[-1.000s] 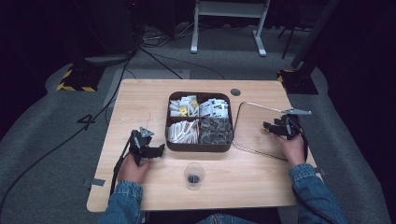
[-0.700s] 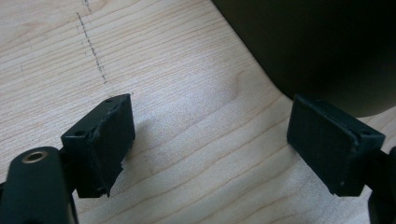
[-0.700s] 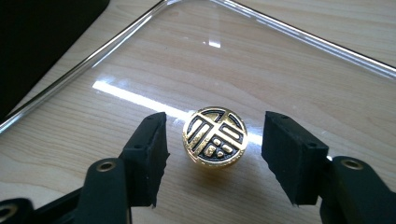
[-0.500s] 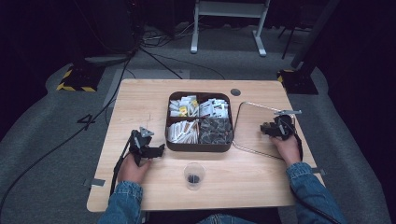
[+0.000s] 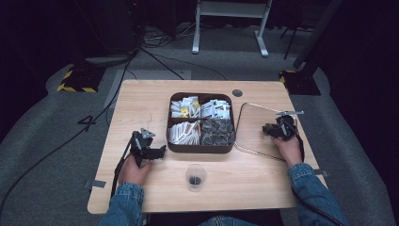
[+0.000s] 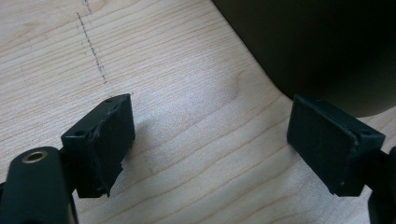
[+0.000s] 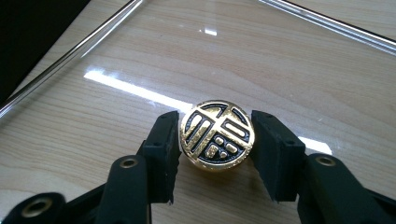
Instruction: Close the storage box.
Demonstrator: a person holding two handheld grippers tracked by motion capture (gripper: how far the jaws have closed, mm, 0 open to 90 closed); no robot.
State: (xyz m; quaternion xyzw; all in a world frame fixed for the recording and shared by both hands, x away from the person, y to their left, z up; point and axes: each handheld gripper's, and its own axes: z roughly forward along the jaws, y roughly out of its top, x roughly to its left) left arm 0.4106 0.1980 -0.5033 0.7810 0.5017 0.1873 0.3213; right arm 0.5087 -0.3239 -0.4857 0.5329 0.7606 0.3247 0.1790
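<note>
Jaws of the right gripper (image 7: 216,140) have just been closing, and they now stand on either side of a round black-and-gold knob (image 7: 217,136), touching or all but touching its rim; I cannot tell for certain that the pads press yet. That knob sits dead ahead of this gripper, straight between its fingertips, on top of a clear glass lid (image 7: 140,70) lying flat on the table (image 5: 141,101). Being round, the knob has no long axis, so the grip needs no turning, only a little more squeeze. Off to this gripper's side, beyond the lid's edge, sits the dark box of packets (image 5: 201,123). Far from the knob, the left gripper (image 6: 210,149) rests with its jaws wide apart on bare wood beside the box, holding nothing.
</note>
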